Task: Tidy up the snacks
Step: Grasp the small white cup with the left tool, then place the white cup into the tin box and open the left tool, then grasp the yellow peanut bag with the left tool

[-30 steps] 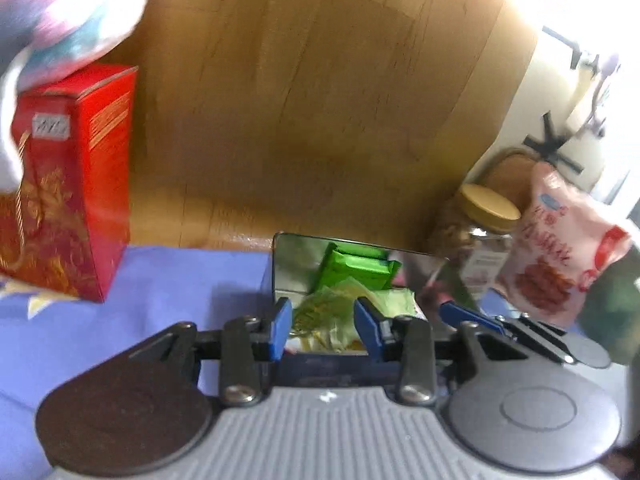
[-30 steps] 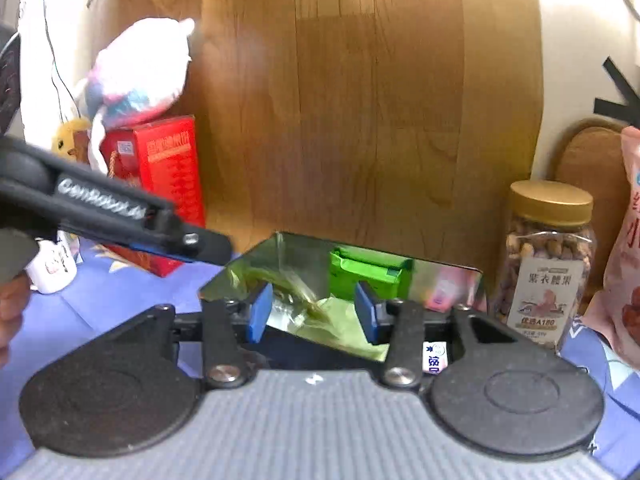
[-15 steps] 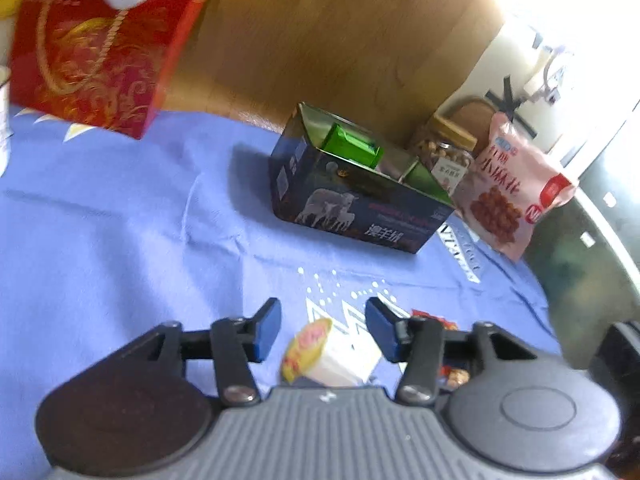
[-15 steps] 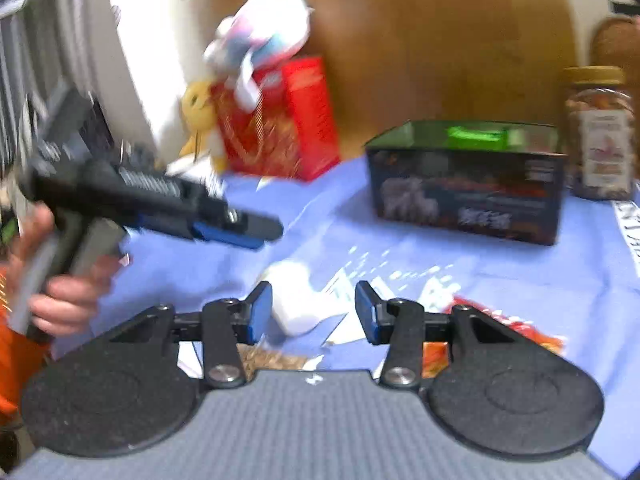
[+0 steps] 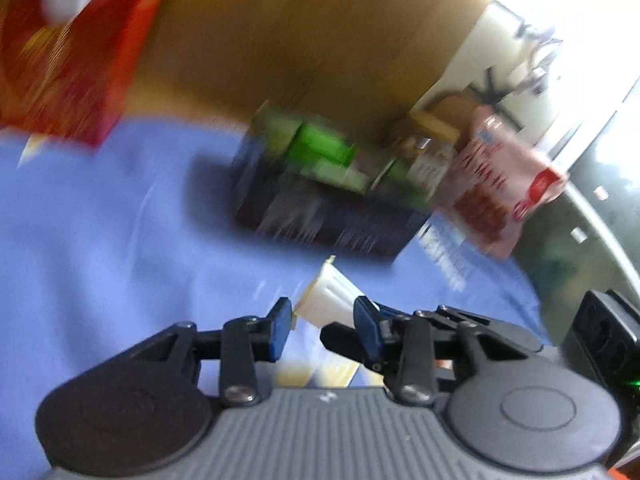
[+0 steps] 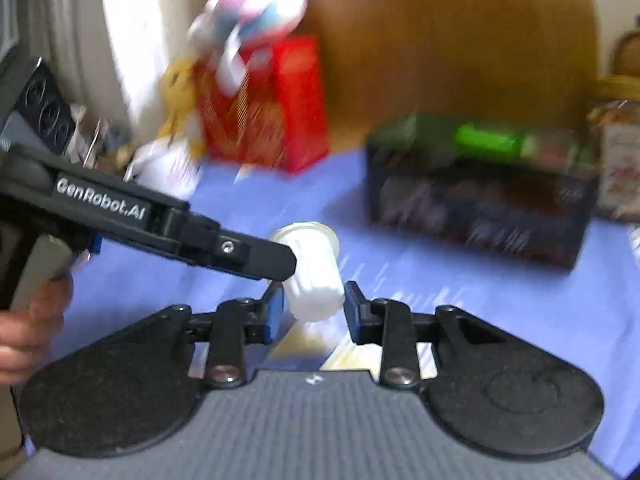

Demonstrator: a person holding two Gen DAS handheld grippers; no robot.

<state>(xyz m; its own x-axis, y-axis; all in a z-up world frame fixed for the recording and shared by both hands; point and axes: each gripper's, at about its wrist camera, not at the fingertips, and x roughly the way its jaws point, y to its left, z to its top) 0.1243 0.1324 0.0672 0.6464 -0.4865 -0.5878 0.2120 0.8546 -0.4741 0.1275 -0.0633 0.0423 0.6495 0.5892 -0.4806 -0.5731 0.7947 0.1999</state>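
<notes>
A small white ribbed cup snack with a yellow lid (image 5: 330,294) (image 6: 314,270) lies on its side on the blue cloth. Both grippers are at it. My left gripper (image 5: 322,326) is open, its blue pads either side of the cup's near end. My right gripper (image 6: 314,306) is open too, with the cup's base between its fingertips. The left gripper's black finger (image 6: 256,256) reaches in from the left and touches the cup. The dark snack box (image 5: 320,212) (image 6: 480,200) stands behind, with green packets (image 6: 488,142) inside. The frames are blurred.
A red gift bag (image 6: 264,120) with a plush toy on top stands at the back left. A nut jar (image 5: 430,152) and a pink snack bag (image 5: 500,196) stand right of the box. Flat packets (image 6: 352,356) lie under the grippers. A wooden panel rises behind.
Both grippers dropped from the box to the cloth, then closed in on the white cup. It now lies between the fingers of both; their openings have narrowed slightly.
</notes>
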